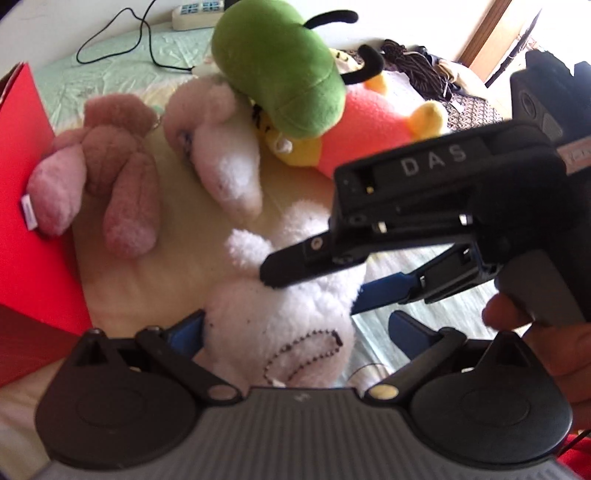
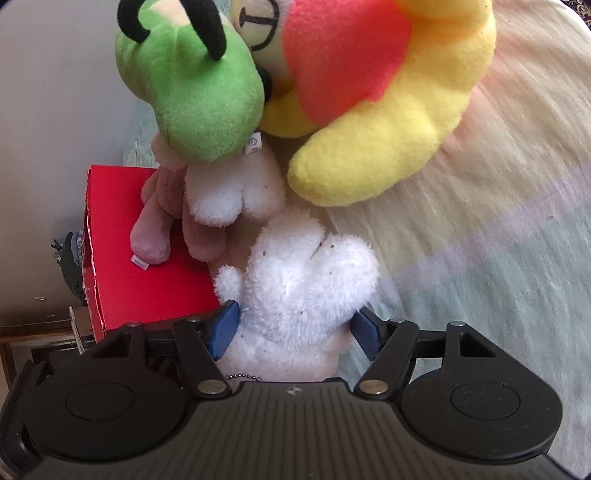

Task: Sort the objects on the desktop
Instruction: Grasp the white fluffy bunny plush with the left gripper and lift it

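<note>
Bedtop: both tools (image 1: 295,332) (image 2: 295,328) astride plush (image 2: 299,280)

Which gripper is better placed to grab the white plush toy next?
Probably right. The right gripper has its blue pads flanking the white plush toy closely; the left gripper straddles it more loosely.

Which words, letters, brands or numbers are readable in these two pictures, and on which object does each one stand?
"DAS": pale letters on the black body of the right gripper, seen from the left wrist.
Sewn tag on the pink plush: print too small to read.
Tag under the green plush: round marks, too blurred to read.
Power strip: no readable marking.
</note>
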Available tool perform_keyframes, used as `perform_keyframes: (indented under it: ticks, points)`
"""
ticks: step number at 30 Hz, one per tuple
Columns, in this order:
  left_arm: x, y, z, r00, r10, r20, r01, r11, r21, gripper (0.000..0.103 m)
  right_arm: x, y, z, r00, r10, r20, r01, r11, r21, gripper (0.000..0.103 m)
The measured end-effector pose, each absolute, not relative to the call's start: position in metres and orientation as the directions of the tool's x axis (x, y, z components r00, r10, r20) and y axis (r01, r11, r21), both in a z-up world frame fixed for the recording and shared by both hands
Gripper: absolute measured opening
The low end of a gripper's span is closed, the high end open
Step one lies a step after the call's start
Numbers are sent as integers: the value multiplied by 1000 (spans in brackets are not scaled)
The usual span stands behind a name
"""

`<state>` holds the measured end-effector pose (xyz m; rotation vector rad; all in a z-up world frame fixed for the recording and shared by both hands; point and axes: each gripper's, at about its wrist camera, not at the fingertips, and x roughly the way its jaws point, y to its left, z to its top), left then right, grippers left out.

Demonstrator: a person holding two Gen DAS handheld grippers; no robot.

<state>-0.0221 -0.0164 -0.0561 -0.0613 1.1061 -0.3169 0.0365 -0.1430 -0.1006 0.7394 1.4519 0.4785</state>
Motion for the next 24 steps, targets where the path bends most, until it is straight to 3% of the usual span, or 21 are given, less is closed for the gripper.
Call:
perform_keyframes:
  ticks: [3,5,8,15,24]
  points:
    - [-42,-24,-55,431,-226,-874,215,966,-144,77,36,-151,-101,75,710,-700,121,690,713,62]
    - [-55,-24,-44,434,-246,-867,209,963,-169,72,33,-149,-97,70,722,-688,83,683,726,58]
    - [-66,-21,-30,429,-301,-852,186,952,-243,71,21,-146,-81,100,706,-701,-40,707,706,55]
    - [-83,-31,36,568,-347,-746,250,937,-246,71,2,-143,-16,216,732,-646,-227,681,696,54]
    - [-69,89,103,768,-285,-574,206,958,-201,71,39,-84,56,323,796,-511,-442,605,662,55]
